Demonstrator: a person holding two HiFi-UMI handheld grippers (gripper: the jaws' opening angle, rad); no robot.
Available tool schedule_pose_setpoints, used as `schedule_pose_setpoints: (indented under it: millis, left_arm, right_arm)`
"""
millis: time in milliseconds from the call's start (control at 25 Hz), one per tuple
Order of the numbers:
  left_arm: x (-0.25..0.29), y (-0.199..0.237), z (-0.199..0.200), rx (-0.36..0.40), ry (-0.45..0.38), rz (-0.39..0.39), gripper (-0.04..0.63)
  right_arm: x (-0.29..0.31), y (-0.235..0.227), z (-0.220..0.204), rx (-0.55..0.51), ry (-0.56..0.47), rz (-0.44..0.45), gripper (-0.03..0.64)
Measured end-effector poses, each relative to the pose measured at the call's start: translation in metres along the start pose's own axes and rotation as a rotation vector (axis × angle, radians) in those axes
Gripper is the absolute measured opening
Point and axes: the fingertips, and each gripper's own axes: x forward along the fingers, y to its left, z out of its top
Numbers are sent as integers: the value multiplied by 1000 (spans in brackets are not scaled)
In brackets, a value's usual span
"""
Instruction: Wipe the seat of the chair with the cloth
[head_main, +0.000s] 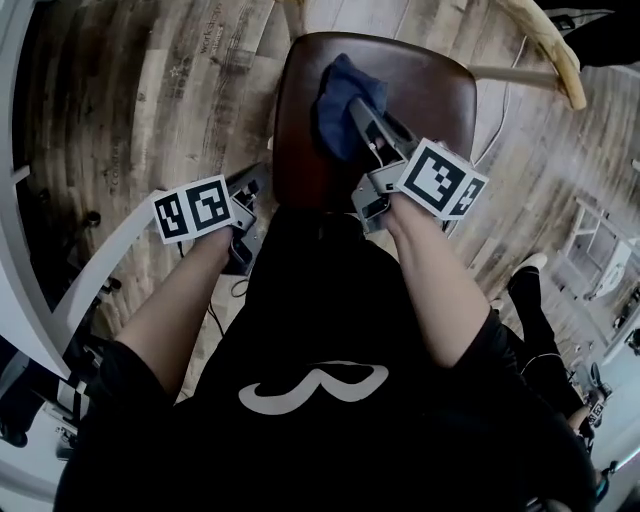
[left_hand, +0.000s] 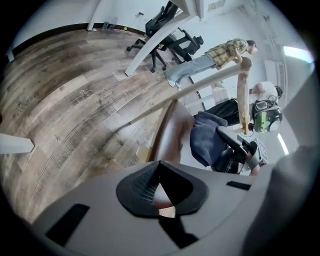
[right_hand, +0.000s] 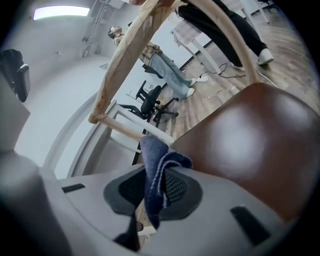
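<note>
The chair's brown seat (head_main: 430, 95) lies at the top middle of the head view. A dark blue cloth (head_main: 338, 110) rests bunched on the seat's left half, and my right gripper (head_main: 360, 112) is shut on it from the near side. In the right gripper view the cloth (right_hand: 155, 172) hangs pinched between the pads, with the glossy seat (right_hand: 250, 135) just beyond. My left gripper (head_main: 256, 188) hovers over the floor beside the seat's left edge, shut and holding nothing. The left gripper view shows the seat (left_hand: 172, 132), the cloth (left_hand: 205, 137) and the right gripper (left_hand: 235, 147) from the side.
The chair's pale wooden back rail (head_main: 545, 45) curves along the top right. Wood plank floor (head_main: 150, 90) surrounds the chair. A white desk frame (head_main: 60, 290) stands at the left, with cables by it. Another person's leg and shoe (head_main: 528, 285) are at the right; office chairs (left_hand: 170, 40) stand farther off.
</note>
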Motion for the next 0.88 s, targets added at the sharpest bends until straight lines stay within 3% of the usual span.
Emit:
schedule_pose_setpoints:
  millis: [200, 360, 880]
  left_arm:
    - [-12, 19, -4, -38, -27, 12, 12]
    - [-21, 36, -10, -81, -42, 22, 12]
    - [-30, 64, -15, -113, -33, 42, 12]
  right_arm:
    - [29, 37, -43, -71, 110, 81, 54]
    - [46, 48, -72, -104, 176, 96, 54]
    - [66, 18, -111, -210, 257, 3, 54]
